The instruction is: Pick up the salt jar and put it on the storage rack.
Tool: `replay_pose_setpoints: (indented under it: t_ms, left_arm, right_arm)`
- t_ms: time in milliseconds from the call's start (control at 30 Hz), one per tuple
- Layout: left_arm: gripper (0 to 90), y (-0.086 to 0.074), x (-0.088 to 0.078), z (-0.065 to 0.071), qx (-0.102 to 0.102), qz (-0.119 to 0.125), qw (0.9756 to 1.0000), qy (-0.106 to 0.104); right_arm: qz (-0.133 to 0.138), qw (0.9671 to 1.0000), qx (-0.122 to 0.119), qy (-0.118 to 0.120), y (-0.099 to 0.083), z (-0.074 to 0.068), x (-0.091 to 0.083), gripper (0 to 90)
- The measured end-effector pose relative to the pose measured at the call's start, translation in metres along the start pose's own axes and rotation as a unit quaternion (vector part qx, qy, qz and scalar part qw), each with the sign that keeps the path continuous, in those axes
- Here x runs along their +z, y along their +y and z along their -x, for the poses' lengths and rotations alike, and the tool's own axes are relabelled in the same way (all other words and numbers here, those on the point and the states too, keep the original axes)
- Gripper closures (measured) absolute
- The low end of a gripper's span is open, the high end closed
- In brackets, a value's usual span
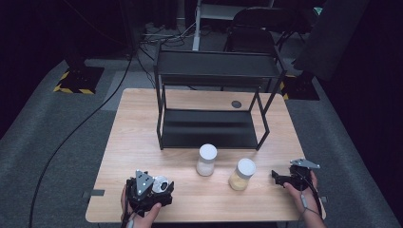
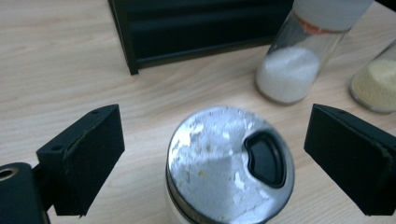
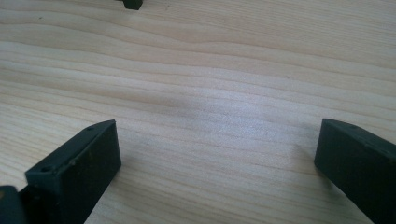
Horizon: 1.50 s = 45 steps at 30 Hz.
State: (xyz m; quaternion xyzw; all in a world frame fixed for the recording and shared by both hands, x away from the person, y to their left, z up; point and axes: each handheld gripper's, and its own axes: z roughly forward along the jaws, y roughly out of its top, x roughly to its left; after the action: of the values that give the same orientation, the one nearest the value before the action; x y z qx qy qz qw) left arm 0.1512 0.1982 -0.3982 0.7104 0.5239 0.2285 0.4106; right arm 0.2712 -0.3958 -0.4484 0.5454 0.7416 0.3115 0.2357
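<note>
High view shows a wooden table point(image 1: 142, 114) with a black shelf rack point(image 1: 214, 99) at the back. Two jars stand in front of the rack: a jar of white grains point(image 1: 206, 160) and a jar of yellow grains point(image 1: 242, 174). They are near each other but not touching.

At the near left corner, the left gripper point(image 2: 215, 158) hovers around a shaker jar with a shiny metal lid point(image 2: 229, 163). Its jaws are spread wide, one on each side of the lid, and they do not touch it. The lid has a dark pour hole on one side.

The jar looks like glass, so I think it is hard, smooth and a bit slippery. It could break if it falls. It seems light. A good place to hold it is the round side just under the lid, squeezing gently.

The right gripper point(image 3: 215, 163) rests over bare wood near the right edge, jaws wide apart, holding nothing.
</note>
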Motion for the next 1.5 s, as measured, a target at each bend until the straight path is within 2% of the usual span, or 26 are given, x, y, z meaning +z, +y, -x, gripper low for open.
replay_pose_setpoints:
  t_ms: [333,367,533,833,933,1000,1033,1267,1500]
  left_arm:
    - [6.4,-0.008,0.011,-0.003,-0.007,-0.023,0.9997,-0.001]
    - [7.2,-0.008,0.014,-0.002,-0.001,-0.032,0.9995,0.002]
    - [11.6,-0.011,0.021,-0.001,0.007,-0.046,0.9989,0.002]
    - [20.9,-0.014,0.024,0.006,0.018,-0.047,0.9987,0.007]
    - [29.3,-0.017,0.025,0.009,0.024,-0.045,0.9986,0.013]
    - [29.5,-0.018,0.025,0.01,0.027,-0.043,0.9986,0.014]
    - [30.0,-0.021,0.025,0.013,0.033,-0.038,0.9985,0.022]
    - [30.4,-0.022,0.025,0.015,0.04,-0.035,0.9984,0.022]
    - [30.4,-0.016,0.02,0.016,0.047,-0.026,0.9985,0.013]
  right_arm:
    - [0.0,1.0,0.0,0.0,0.0,0.0,0.0,0.0]
    - [0.0,1.0,0.0,0.0,0.0,0.0,0.0,0.0]
    - [0.0,1.0,0.0,0.0,0.0,0.0,0.0,0.0]
    - [0.0,1.0,0.0,0.0,0.0,0.0,0.0,0.0]
    - [0.0,1.0,0.0,0.0,0.0,0.0,0.0,0.0]
    - [0.0,1.0,0.0,0.0,0.0,0.0,0.0,0.0]
    - [0.0,1.0,0.0,0.0,0.0,0.0,0.0,0.0]
    - [0.0,1.0,0.0,0.0,0.0,0.0,0.0,0.0]
    - [0.0,1.0,0.0,0.0,0.0,0.0,0.0,0.0]
